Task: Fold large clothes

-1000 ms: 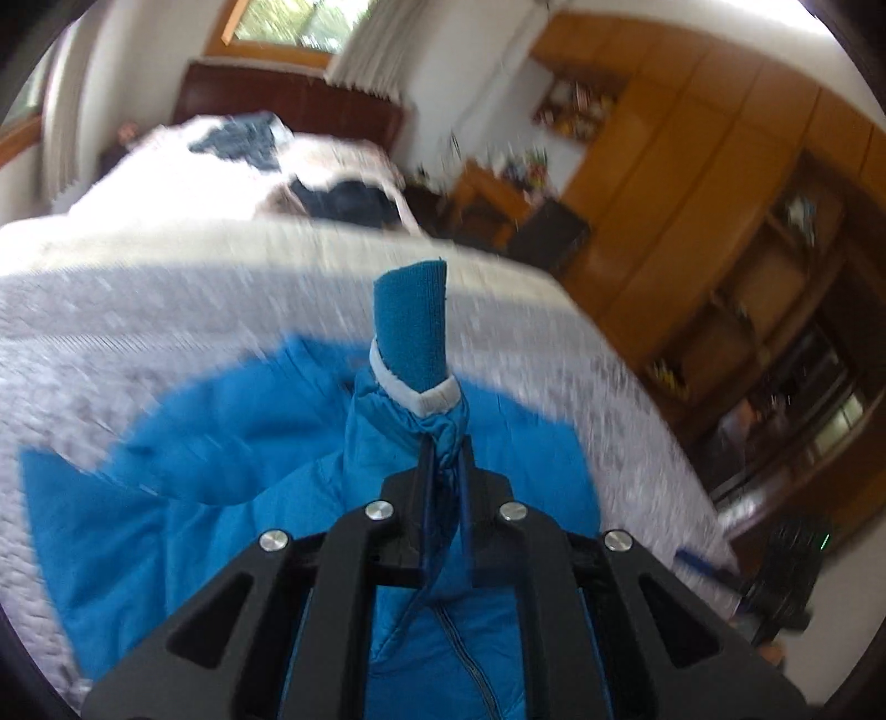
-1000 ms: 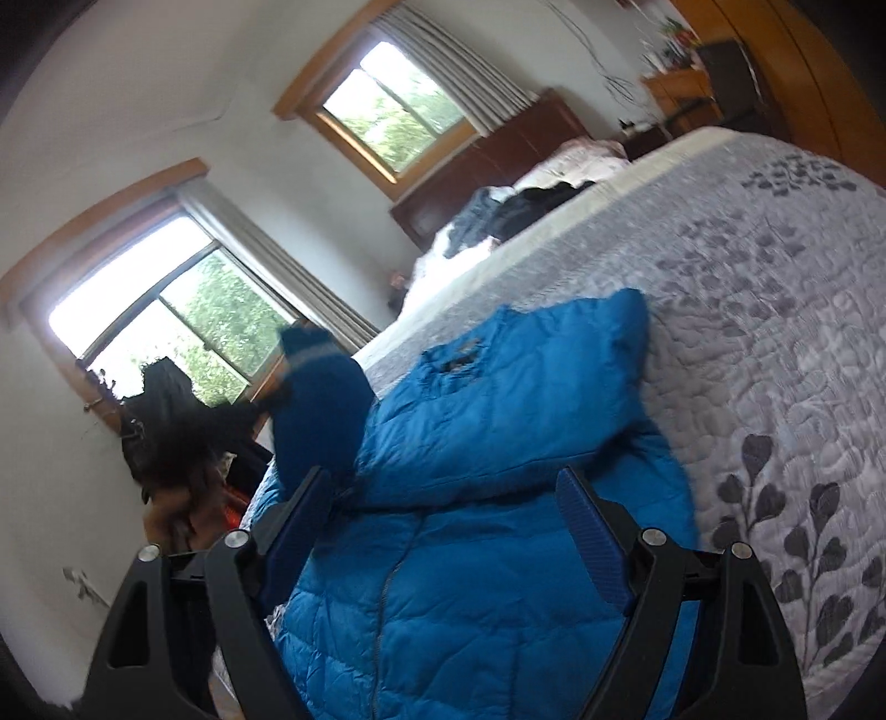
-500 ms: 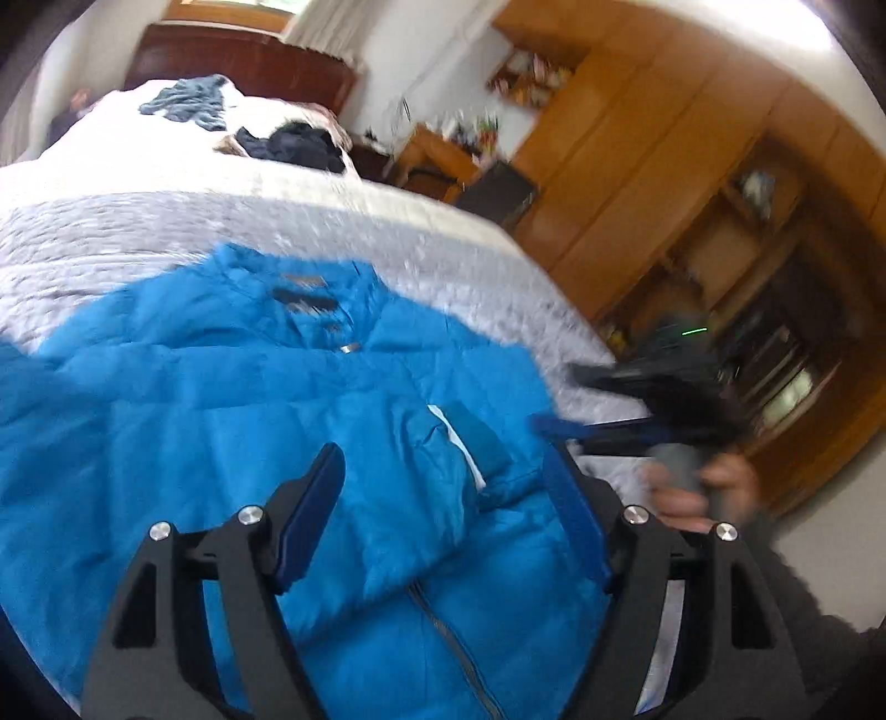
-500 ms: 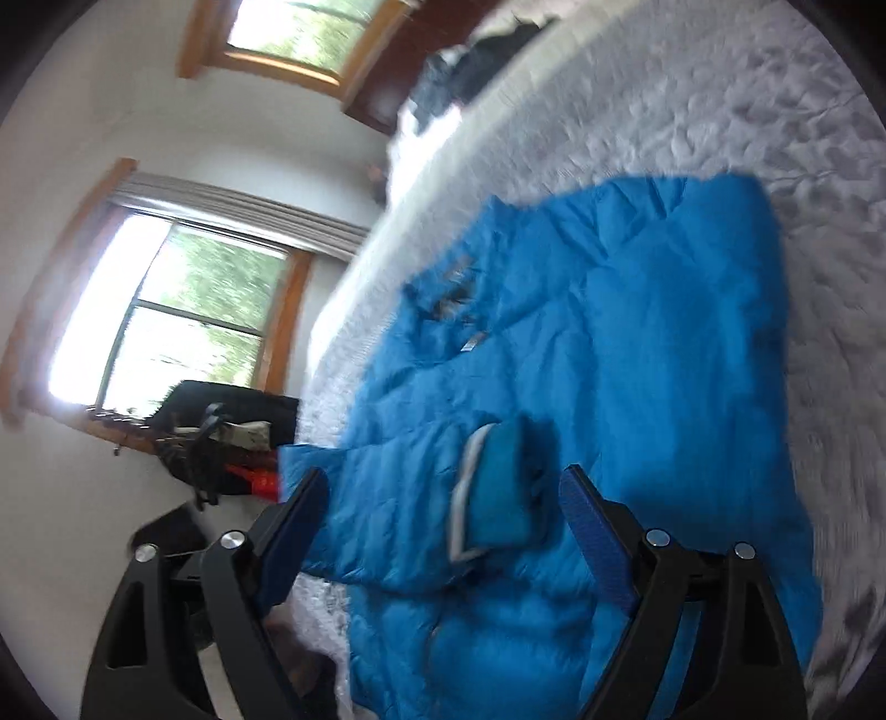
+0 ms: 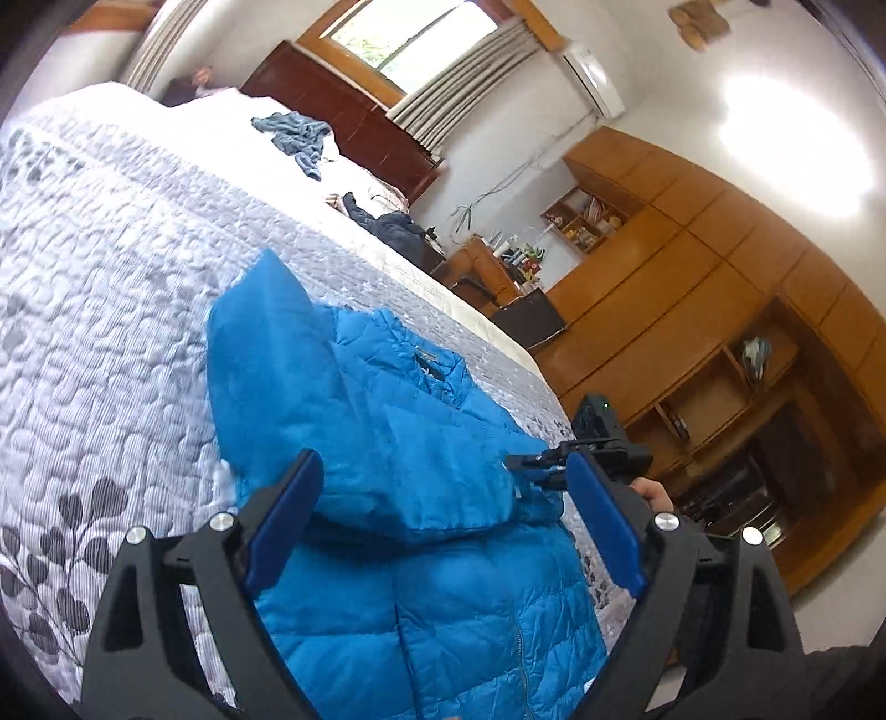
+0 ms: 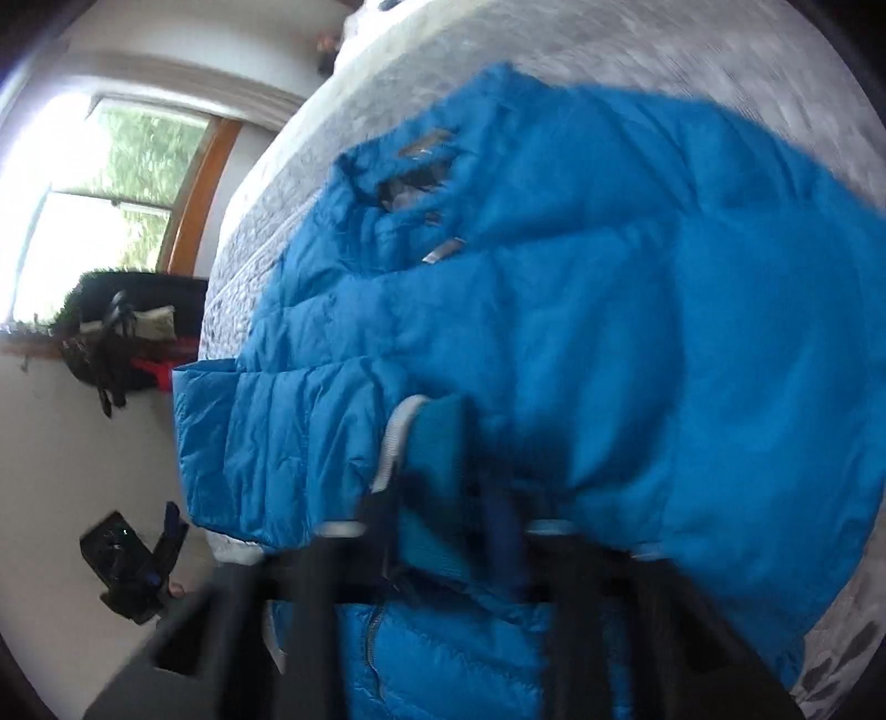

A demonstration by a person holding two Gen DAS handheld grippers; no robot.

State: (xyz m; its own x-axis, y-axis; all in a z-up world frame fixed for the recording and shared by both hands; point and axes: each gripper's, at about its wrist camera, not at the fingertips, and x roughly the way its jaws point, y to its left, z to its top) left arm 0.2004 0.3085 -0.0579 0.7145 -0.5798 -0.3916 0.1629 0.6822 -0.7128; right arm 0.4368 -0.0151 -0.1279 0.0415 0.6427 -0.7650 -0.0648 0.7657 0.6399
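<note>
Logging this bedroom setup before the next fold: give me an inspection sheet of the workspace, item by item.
Surface: grey leaf-print quilt on the bed.
Job's things: blue puffer jacket front up, one sleeve folded across the chest, its teal cuff near the zip.
Clutter: blue-grey garment and dark garment at the far end.
Grippers: left claw open, empty; right claw around the cuff, blurred, closure unclear.
Cables: wire on the wall.
Surroundings: wooden wardrobe, window.

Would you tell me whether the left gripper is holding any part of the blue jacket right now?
No: the left gripper stands wide open above the blue jacket, with nothing pinched between its fingers.
</note>
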